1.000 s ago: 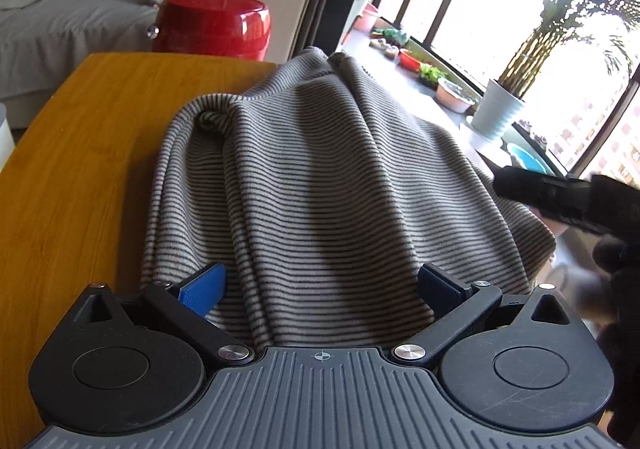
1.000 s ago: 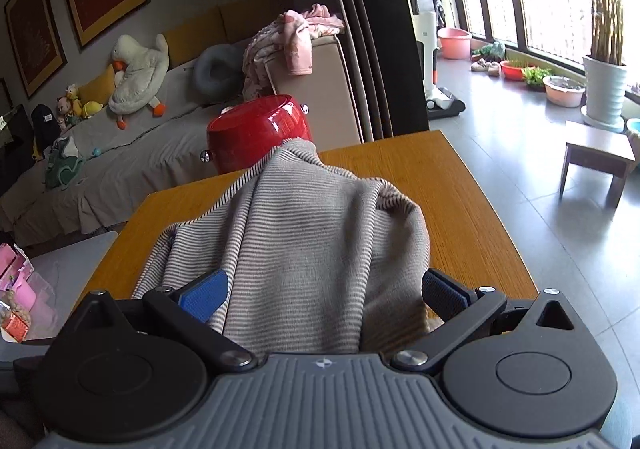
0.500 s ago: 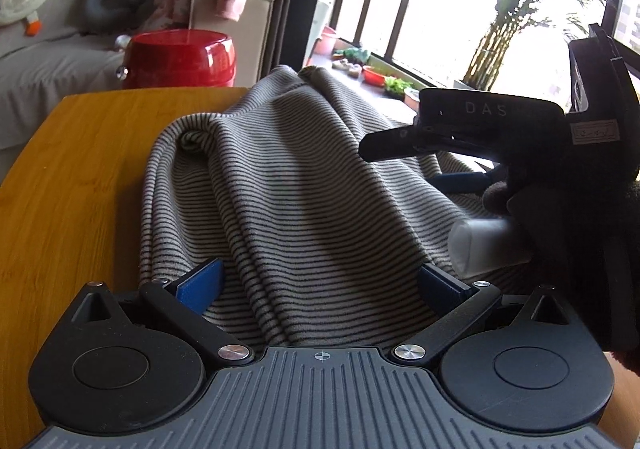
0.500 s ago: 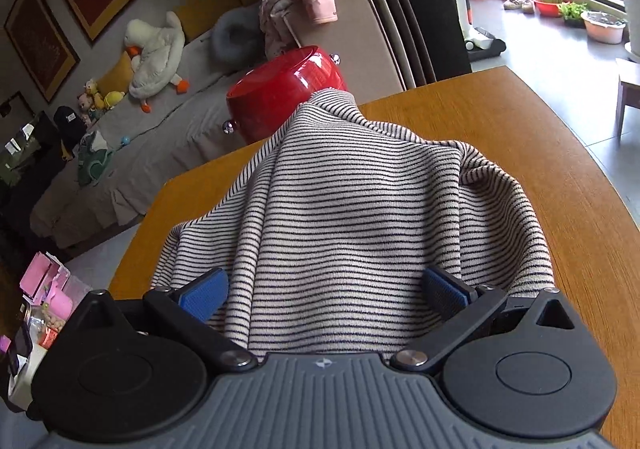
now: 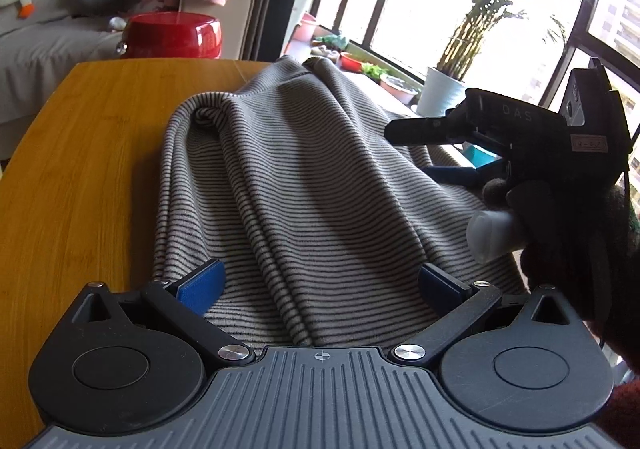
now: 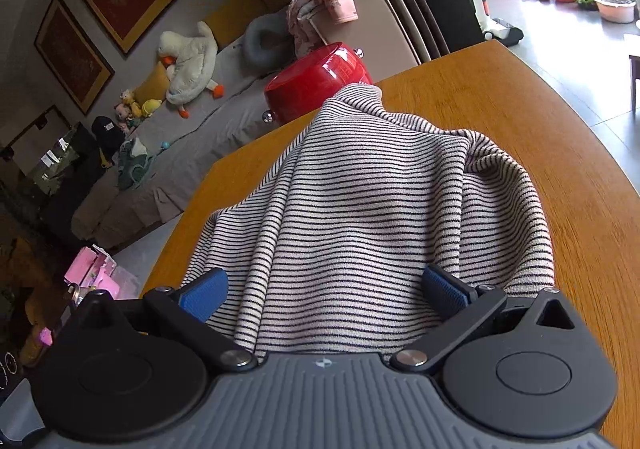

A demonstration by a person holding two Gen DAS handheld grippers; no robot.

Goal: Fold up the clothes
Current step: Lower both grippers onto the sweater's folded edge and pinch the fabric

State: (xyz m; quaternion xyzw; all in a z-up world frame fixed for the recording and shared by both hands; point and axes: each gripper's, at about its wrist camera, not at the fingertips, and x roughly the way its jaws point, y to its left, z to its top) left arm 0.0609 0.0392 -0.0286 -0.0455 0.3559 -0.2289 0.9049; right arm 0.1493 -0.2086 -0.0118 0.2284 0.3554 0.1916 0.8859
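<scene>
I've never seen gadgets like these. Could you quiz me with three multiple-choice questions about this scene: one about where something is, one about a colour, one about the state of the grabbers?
1. Where does the striped garment lie?
A. On the wooden table
B. On the sofa
C. On the floor

2. What colour is the shiny tub beyond the table's far edge?
A. Blue
B. Red
C. Green

3. How do the fingers of the left gripper stand?
A. Spread apart, with cloth between them
B. Pressed together on a sleeve
C. Folded out of sight

Answers:
1 A: the fabric is heaped on the orange-brown wood in both views.
2 B: its glossy side is red in both views.
3 A: the blue pads sit wide apart; the right gripper looks the same.
</scene>
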